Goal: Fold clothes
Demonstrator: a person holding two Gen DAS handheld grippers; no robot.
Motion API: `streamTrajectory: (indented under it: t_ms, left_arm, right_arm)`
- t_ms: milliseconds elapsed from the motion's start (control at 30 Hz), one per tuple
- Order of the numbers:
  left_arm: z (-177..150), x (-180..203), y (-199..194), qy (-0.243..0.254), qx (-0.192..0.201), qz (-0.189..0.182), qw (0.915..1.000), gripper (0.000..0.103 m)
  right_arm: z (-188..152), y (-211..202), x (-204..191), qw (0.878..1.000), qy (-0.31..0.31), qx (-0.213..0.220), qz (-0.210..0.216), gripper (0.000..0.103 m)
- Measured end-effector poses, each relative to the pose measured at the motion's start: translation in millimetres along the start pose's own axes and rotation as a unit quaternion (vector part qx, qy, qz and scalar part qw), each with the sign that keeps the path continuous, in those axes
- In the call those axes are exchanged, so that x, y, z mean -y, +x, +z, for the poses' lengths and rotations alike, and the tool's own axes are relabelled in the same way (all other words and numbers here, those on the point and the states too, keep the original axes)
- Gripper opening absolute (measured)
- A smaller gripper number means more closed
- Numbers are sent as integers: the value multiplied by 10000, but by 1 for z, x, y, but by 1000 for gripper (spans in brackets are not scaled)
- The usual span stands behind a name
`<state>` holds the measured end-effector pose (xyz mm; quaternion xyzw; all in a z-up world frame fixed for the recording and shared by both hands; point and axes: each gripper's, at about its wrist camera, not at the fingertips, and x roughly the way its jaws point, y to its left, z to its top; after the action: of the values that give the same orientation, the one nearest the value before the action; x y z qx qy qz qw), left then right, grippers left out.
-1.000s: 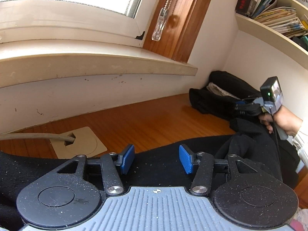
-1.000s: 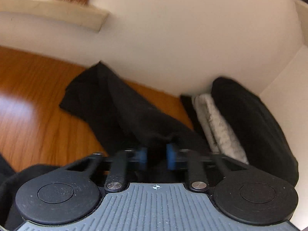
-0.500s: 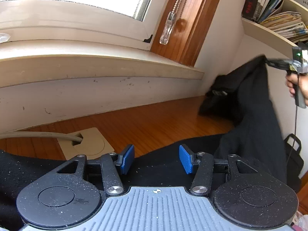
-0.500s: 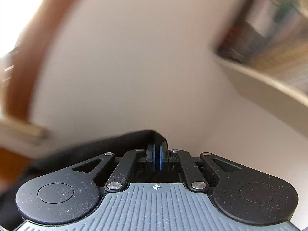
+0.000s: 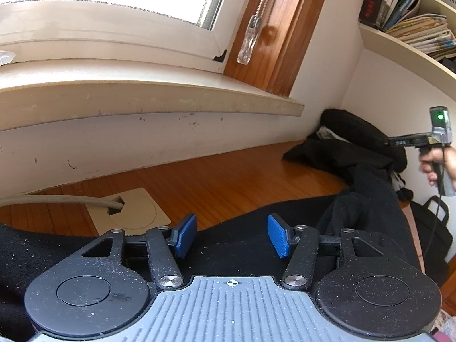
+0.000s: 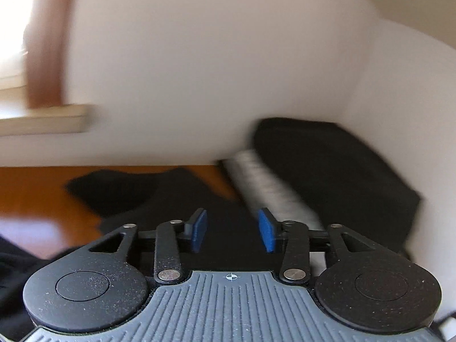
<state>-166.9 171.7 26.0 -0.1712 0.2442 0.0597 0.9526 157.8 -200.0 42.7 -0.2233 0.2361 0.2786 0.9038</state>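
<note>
- Black garment lies long across the worktop, running from beneath my left gripper toward the corner.
- Left fingers released, cloth beneath.
- Right gripper: fingers just opening, released, garment below them.

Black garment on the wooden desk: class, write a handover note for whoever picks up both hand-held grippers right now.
Left hand-held gripper: open, hovering over the near part of the black garment, gripping nothing.
Right hand-held gripper: jaws have just been opening, nothing pinched; it is off the cloth.
The garment sprawls across the wooden desk, one end flung toward the corner by the dark pile.
Done: that end thrown out. Left: flatten, then fold.
</note>
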Motion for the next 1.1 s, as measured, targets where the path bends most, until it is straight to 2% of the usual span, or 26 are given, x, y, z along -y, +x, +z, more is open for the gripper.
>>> streamTrajectory:
  t_ms: [100,200,367,400,433,467,567,667,733,933,1033,1100]
  left_arm:
    - [0,0,0,-5,4,-6,10000,60]
    - [0,0,0,3,6,-4,10000,61]
    - [-1,2,0,51,-3,7,10000,61]
    - [-1,1,-1,46,-1,5,10000,61]
    - [-1,1,-1,41,2,3,10000,62]
    - [-1,1,-1,35,3,1,10000,62]
    - [-1,0,0,19,-9,-7,10000,62]
    - [-1,1,-1,18,6,-9,10000,62]
    - [-1,1,-2,16,21,-8,10000,62]
    - [0,0,-4,8,44,-10,10000,62]
    - [0,0,-4,13,41,-19,10000,62]
    - [0,-1,-5,0,44,-26,10000,62]
  right_arm:
    - [-3,14,-36,9977,-571,-48,368,53]
    - [-10,24,-64,9931,-1053,-165,493,58]
    - [-17,52,-73,9909,-1294,-345,119,57]
    - [-15,51,-68,9928,-1156,-300,80,46]
    - [-14,50,-64,9945,-1019,-254,41,30]
    - [-13,43,-56,9962,-861,-164,0,10]
    - [-8,9,-31,9974,-627,263,-247,9]
    - [5,-31,0,9945,-547,607,-656,8]
    - [11,-58,24,9897,-573,742,-1085,7]
    - [25,-146,121,9704,31,903,-2238,7]
    - [17,-165,156,9675,485,746,-2367,8]
    - [7,-157,162,9677,617,566,-2377,9]
